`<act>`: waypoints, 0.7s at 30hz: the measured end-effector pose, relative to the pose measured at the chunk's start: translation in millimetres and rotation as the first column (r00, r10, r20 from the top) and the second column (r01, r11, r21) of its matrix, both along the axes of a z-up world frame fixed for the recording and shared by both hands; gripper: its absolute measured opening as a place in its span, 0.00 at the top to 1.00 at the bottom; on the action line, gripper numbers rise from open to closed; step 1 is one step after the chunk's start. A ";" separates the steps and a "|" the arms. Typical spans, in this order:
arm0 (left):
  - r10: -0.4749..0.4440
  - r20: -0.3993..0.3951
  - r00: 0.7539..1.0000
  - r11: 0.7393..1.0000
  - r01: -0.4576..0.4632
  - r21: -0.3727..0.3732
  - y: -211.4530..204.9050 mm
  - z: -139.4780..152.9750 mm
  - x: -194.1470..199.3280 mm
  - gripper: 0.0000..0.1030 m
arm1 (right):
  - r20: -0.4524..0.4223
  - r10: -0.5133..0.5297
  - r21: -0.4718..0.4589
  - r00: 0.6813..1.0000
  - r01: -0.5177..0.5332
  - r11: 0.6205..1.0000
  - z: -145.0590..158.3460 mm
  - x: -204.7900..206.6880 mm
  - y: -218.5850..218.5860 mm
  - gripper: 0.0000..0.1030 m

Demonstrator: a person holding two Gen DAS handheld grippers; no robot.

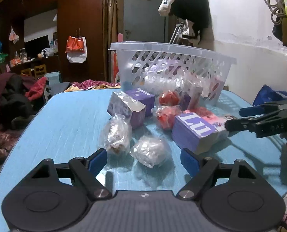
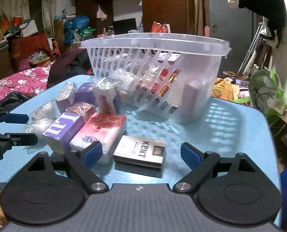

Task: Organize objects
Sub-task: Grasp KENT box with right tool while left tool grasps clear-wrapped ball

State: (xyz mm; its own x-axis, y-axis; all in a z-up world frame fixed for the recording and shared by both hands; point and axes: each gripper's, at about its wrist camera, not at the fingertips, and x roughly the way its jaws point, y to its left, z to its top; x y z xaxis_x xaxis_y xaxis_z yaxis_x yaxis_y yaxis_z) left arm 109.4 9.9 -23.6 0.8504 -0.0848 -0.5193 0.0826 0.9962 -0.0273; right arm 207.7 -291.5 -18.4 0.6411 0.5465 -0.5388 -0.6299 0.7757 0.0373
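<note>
Left wrist view: left claw (image 1: 143,159) spread wide and empty, low over the blue table (image 1: 66,119), aimed at a clear-wrapped bundle (image 1: 150,150) just ahead between the fingers. Beside it, a second wrapped bundle (image 1: 117,135) with something brown at its base. Beyond, open purple boxes (image 1: 131,106), two red wrapped items (image 1: 167,106), and a purple lettered box (image 1: 193,133) touching a pink tissue pack (image 1: 217,121).

Right wrist view: right claw (image 2: 141,154) also wide apart, holding nothing, with the KENT pack (image 2: 141,151) flat on the table just ahead between the blue pads. Pink tissue pack touching the left pad side, or nearly; hard to tell.

Likely handling: wrapped bundles light, crinkly, slippery; best squeezed across the bulk, gently, since film may slide or crush. KENT pack stiff, light, smooth; best pinched across the narrow edges. Tissue pack soft, yielding, forgiving of a firm grip. Purple boxes stiff yet thin card; open flaps best avoided.

Clear plastic basket (image 2: 182,44) at the far side of the table, slotted walls, already partly filled: a pale purple box against one end, red and gold packets, clear-wrapped pieces. Exact count not readable through the walls. Room apparently left near the top.
</note>
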 end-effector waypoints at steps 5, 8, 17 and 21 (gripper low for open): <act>-0.005 -0.014 1.000 0.999 0.006 0.033 -17.8 -8.2 -6.7 0.17 | -0.031 -0.001 0.013 1.000 0.002 1.000 0.0 0.8 -5.7 0.13; -0.016 -0.030 0.999 0.998 0.018 0.052 -26.2 -13.0 -1.3 0.17 | -0.023 -0.020 0.004 1.000 0.020 1.000 0.2 -3.2 -8.4 0.15; -0.002 -0.025 1.000 0.998 0.003 0.067 -34.0 -14.9 5.3 0.17 | -0.028 0.039 -0.087 0.999 -0.041 0.995 -4.7 -0.5 20.6 0.22; 0.007 -0.020 1.000 0.999 -0.006 0.053 -32.4 -16.0 7.0 0.17 | -0.028 0.008 -0.061 1.000 -0.010 0.998 -4.2 -2.4 9.2 0.38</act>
